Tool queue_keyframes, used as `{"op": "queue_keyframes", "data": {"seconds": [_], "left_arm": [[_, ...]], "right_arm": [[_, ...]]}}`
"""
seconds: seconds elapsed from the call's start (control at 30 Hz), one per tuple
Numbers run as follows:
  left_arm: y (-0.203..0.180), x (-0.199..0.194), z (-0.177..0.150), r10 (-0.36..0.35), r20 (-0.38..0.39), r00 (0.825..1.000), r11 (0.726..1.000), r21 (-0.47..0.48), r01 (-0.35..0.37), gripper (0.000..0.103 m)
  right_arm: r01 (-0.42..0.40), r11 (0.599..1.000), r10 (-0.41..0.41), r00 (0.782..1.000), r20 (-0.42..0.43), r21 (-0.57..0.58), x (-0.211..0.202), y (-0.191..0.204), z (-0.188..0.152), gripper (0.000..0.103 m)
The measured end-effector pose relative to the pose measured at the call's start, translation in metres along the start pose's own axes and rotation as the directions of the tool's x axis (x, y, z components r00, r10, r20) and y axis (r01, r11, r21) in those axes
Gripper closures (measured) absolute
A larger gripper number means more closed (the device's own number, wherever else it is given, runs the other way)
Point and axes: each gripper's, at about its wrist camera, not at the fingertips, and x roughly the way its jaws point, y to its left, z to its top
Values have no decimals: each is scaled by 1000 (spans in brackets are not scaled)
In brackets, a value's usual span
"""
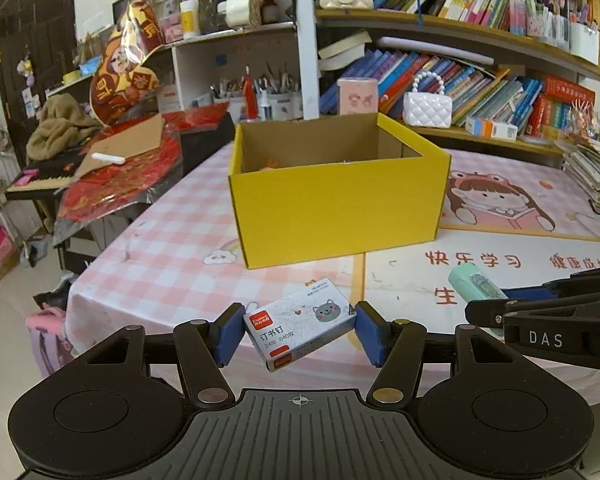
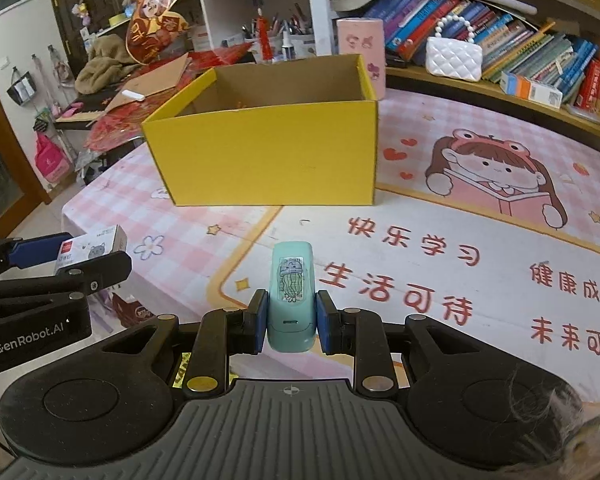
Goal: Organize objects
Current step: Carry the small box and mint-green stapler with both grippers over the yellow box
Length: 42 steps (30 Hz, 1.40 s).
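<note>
The left gripper (image 1: 300, 330) is gripping a small staple box (image 1: 298, 322) between its blue fingers (image 1: 226, 336); the box is sitting crosswise in the gap, tilted, its cat-printed face turned up, both pads pressing on its ends. The right gripper (image 2: 288, 322) is clenching a mint-green stapler (image 2: 291, 298), which is standing lengthwise between the fingers (image 2: 258, 322) and sticking out well past the fingertips. Both held things are hanging above the worktop (image 2: 440, 240), which is wearing a pink cartoon mat. Straight ahead of both pairs of fingertips, well apart from them, an open yellow cardboard box (image 1: 336, 200) is resting on the worktop. Seen from the left wrist, the right gripper is reaching in just beside the right finger, the stapler's tip showing.
</note>
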Motion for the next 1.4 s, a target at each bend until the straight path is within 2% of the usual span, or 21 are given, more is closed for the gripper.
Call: {"op": "queue_keyframes", "data": {"seconds": [0.27, 0.4, 0.7, 0.87, 1.07, 1.4], "left_arm": [[6, 8, 8, -30, 12, 999, 999, -22, 30, 44], [6, 14, 24, -35, 49, 998, 999, -37, 37, 44], [12, 41, 94, 19, 196, 981, 998, -59, -7, 44], [7, 64, 121, 47, 224, 974, 997, -70, -32, 44], [-3, 102, 136, 72, 188, 979, 996, -58, -62, 44], [-11, 155, 136, 120, 74, 990, 993, -21, -119, 44]], "right_arm": [[27, 1000, -27, 1000, 1, 14, 2, 3, 6, 80], [22, 999, -22, 1000, 12, 26, 5, -2, 19, 80], [-11, 1000, 15, 985, 170, -23, 20, -12, 97, 80], [-18, 998, 32, 973, 227, -66, 37, -20, 138, 80], [-16, 992, 42, 976, 214, -122, 74, -32, 166, 80], [-30, 969, 57, 993, 105, -244, 135, -39, 169, 80]]}}
